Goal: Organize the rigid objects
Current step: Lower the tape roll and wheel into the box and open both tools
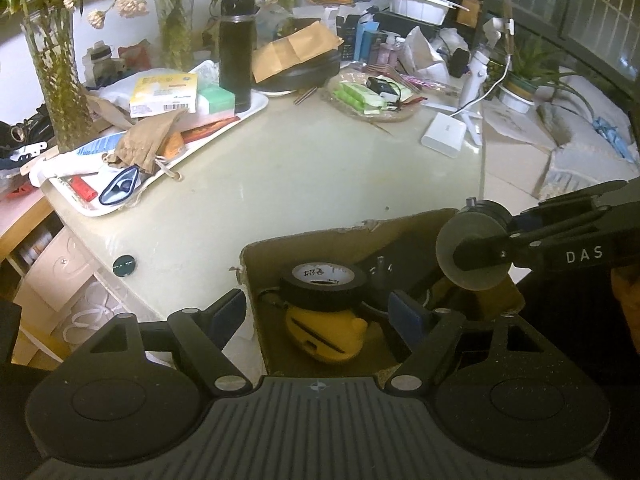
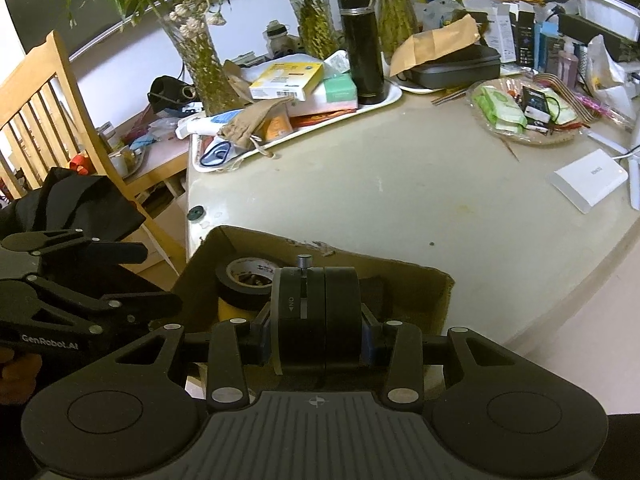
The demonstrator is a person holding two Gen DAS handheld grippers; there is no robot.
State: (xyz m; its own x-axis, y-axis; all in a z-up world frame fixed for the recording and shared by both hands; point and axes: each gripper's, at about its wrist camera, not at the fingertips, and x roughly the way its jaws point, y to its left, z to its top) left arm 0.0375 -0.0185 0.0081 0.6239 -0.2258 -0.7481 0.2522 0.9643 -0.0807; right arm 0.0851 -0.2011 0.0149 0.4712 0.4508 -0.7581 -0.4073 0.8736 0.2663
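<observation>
Held thing: black round disc-shaped gadget (image 2: pixel 316 316), an "ON" mark on its rim, a small knob on top; clamped in right tool (image 2: pixel 316 338), blue pads pressing both flat sides.
Where: right over the open cardboard box (image 2: pixel 434 300) at near edge of worktop (image 2: pixel 400 200); in left view same gadget (image 1: pixel 474 252) hangs at the box's right side.
Why held so: prob. gripped across its flat faces so it can't roll, and carried over the box to be dropped in w/ the rest.
Box contents: black tape roll (image 1: pixel 322 282) lying on a yellow thing (image 1: pixel 326 334); dark items further right, can't tell what.
Left tool (image 1: pixel 320 312): fingers apart, nothing between the pads, poised at the box's near-left wall; looks ready to steady the box.
Further out: white tray (image 1: pixel 256 110) far left w/ black flask (image 1: pixel 237 52), yellow carton, paper bag; glass dish (image 1: pixel 370 114) of green packets far right; small dark cap (image 1: pixel 125 266) on worktop left of box.
</observation>
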